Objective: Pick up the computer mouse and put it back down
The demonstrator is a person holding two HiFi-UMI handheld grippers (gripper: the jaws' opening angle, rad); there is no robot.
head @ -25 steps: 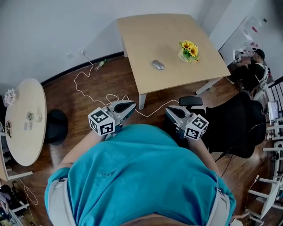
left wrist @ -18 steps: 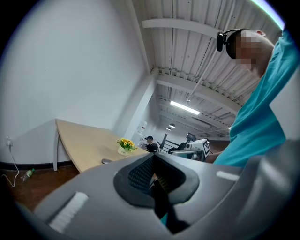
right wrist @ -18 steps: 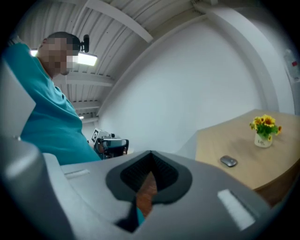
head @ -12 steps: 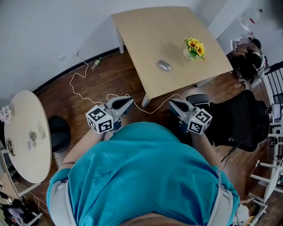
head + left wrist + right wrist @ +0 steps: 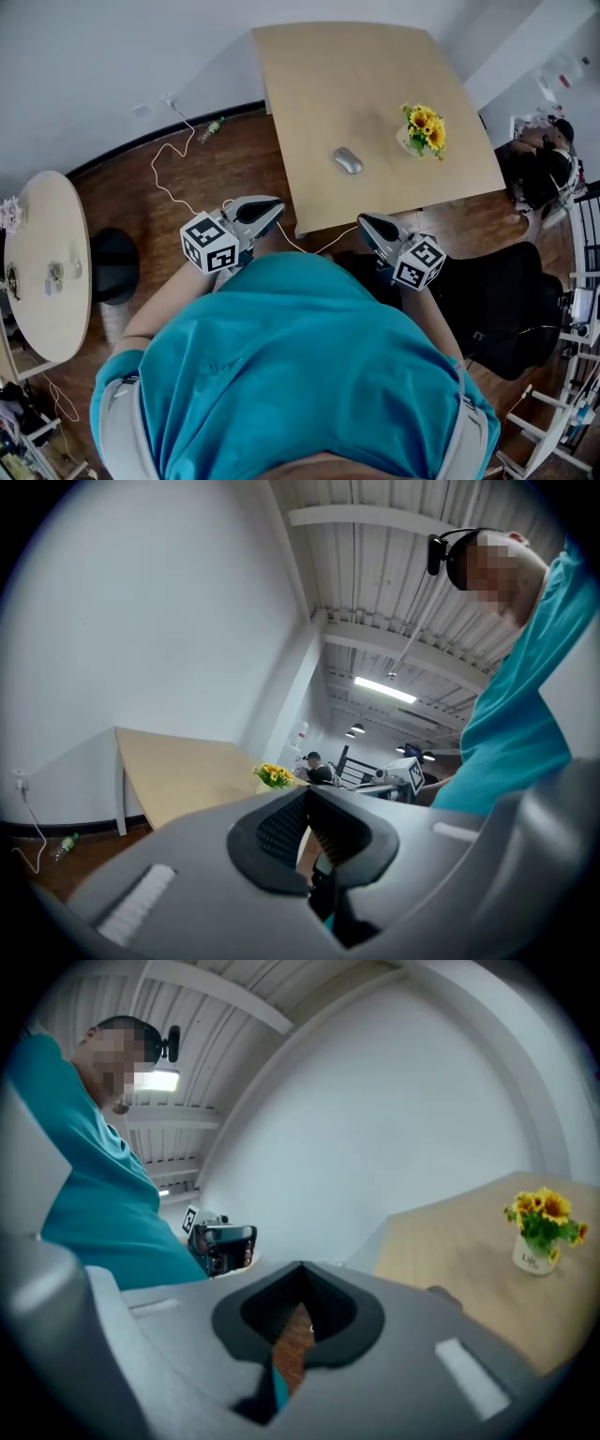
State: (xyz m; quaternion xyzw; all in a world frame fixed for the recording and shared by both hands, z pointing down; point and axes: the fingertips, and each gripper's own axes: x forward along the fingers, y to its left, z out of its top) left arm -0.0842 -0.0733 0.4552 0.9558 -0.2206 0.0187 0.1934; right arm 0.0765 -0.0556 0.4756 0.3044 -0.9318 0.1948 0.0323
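Observation:
The grey computer mouse [image 5: 348,160] lies on the square wooden table [image 5: 319,84], left of a small vase of yellow flowers [image 5: 424,129]. Both grippers hover over the floor, short of the table's near edge, and neither holds anything. My left gripper [image 5: 274,208] is shut and points at the table's near left corner. My right gripper [image 5: 364,223] is also shut, just below the near edge. In the left gripper view the shut jaws of the left gripper [image 5: 307,799] frame the table [image 5: 178,771] and flowers [image 5: 274,775]. The right gripper [image 5: 300,1274] faces the flowers [image 5: 544,1227].
A round side table [image 5: 52,262] and a black stool [image 5: 111,267] stand at the left. A black office chair [image 5: 497,300] is at the right. A white cable [image 5: 173,183] runs over the wooden floor. A person [image 5: 544,159] sits at the far right.
Both grippers, still shut, have moved toward the table with the person. The table's near edge now lies just ahead of them, and the chair has fallen back to the right.

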